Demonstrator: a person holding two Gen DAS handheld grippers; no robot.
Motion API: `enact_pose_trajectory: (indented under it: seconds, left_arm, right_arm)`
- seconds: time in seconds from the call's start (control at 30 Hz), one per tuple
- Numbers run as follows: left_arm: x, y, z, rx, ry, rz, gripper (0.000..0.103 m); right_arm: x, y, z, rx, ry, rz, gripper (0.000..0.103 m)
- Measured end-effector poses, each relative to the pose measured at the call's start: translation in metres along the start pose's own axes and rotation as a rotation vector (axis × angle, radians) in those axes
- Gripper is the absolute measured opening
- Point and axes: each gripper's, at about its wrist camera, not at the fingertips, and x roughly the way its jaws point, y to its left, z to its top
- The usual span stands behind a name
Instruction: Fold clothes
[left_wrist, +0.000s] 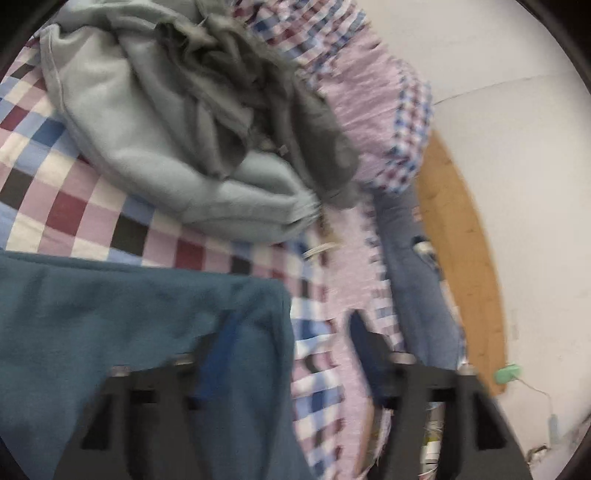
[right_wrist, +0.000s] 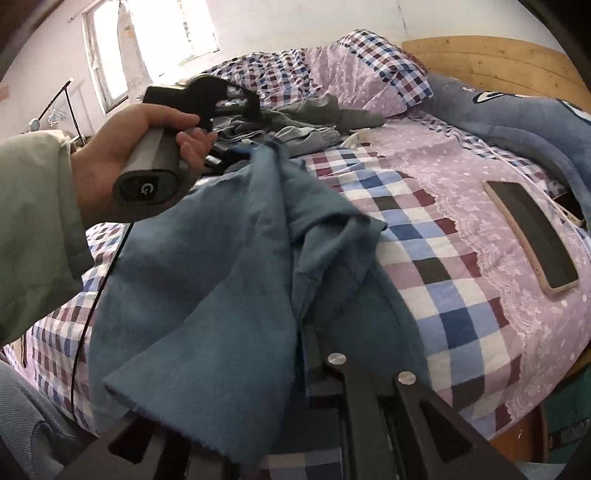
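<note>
A teal garment (right_wrist: 221, 295) lies bunched over the near side of the checked bedspread (right_wrist: 436, 251). In the left wrist view the teal garment (left_wrist: 129, 332) fills the lower left. My left gripper (left_wrist: 290, 321) is open, and its left finger (left_wrist: 218, 350) rests against the cloth near its edge. From the right wrist view, a hand holds that left gripper (right_wrist: 225, 162) beside the garment's raised top corner. The cloth's folds converge on my right gripper (right_wrist: 306, 339), which looks shut on it. The cloth hides its fingertips. A pile of grey clothes (left_wrist: 166, 129) lies further up the bed.
A phone (right_wrist: 532, 236) lies face up on the lilac lace part of the bedspread at the right. A blue plush (right_wrist: 517, 118) rests along the wooden headboard (right_wrist: 498, 62), beside a pillow (right_wrist: 362, 70). A black cable (right_wrist: 92, 314) hangs below the person's sleeve (right_wrist: 33, 229).
</note>
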Motion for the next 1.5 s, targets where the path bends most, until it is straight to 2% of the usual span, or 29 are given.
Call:
enact_pose_trajectory:
  seconds: [0.07, 0.2, 0.3, 0.4, 0.47, 0.53, 0.63, 0.77, 0.93, 1.13, 1.27, 1.4, 1.5]
  left_arm:
    - [-0.012, -0.002, 0.002, 0.017, -0.026, -0.022, 0.076]
    - [-0.049, 0.002, 0.0, 0.101, -0.041, 0.031, 0.076]
    - [-0.083, 0.012, -0.009, 0.189, -0.045, 0.09, 0.076]
    - [-0.113, 0.032, -0.024, 0.25, -0.042, 0.15, 0.076]
    - [-0.133, 0.046, -0.034, 0.288, -0.048, 0.19, 0.076]
    - [-0.153, 0.063, -0.041, 0.293, -0.074, 0.185, 0.076]
    - [-0.173, 0.087, -0.045, 0.261, -0.119, 0.181, 0.076]
    - [-0.184, 0.104, -0.039, 0.208, -0.12, 0.132, 0.076]
    - [-0.189, 0.104, -0.027, 0.226, -0.146, 0.121, 0.076]
    - [-0.179, 0.112, -0.005, 0.198, -0.152, 0.115, 0.076]
    - [-0.158, 0.12, 0.005, 0.173, -0.091, 0.121, 0.076]
    - [-0.142, 0.123, 0.009, 0.171, -0.06, 0.143, 0.076]
    - [-0.134, 0.122, 0.013, 0.191, -0.051, 0.141, 0.074]
  right_arm:
    - [-0.005, -0.006, -0.004, 0.037, -0.002, -0.023, 0.026]
    - [-0.017, -0.032, -0.007, 0.177, -0.014, -0.021, 0.039]
    - [-0.025, -0.048, -0.01, 0.28, -0.028, -0.013, 0.04]
    - [-0.035, -0.074, -0.014, 0.45, -0.066, -0.019, 0.04]
    - [-0.038, -0.094, -0.02, 0.552, -0.046, -0.084, 0.041]
    - [-0.04, -0.113, -0.027, 0.649, -0.013, -0.165, 0.041]
    - [-0.037, -0.125, -0.027, 0.699, 0.017, -0.19, 0.042]
    - [-0.036, -0.109, -0.003, 0.591, -0.019, -0.155, 0.043]
    - [-0.045, -0.069, 0.042, 0.362, -0.141, -0.168, 0.043]
    - [-0.013, -0.025, 0.104, 0.08, -0.144, -0.116, 0.05]
    - [0.042, -0.011, 0.152, -0.032, -0.082, -0.07, 0.052]
    - [0.112, -0.009, 0.189, -0.035, 0.054, 0.085, 0.052]
    - [0.156, -0.013, 0.205, -0.021, 0.134, 0.161, 0.052]
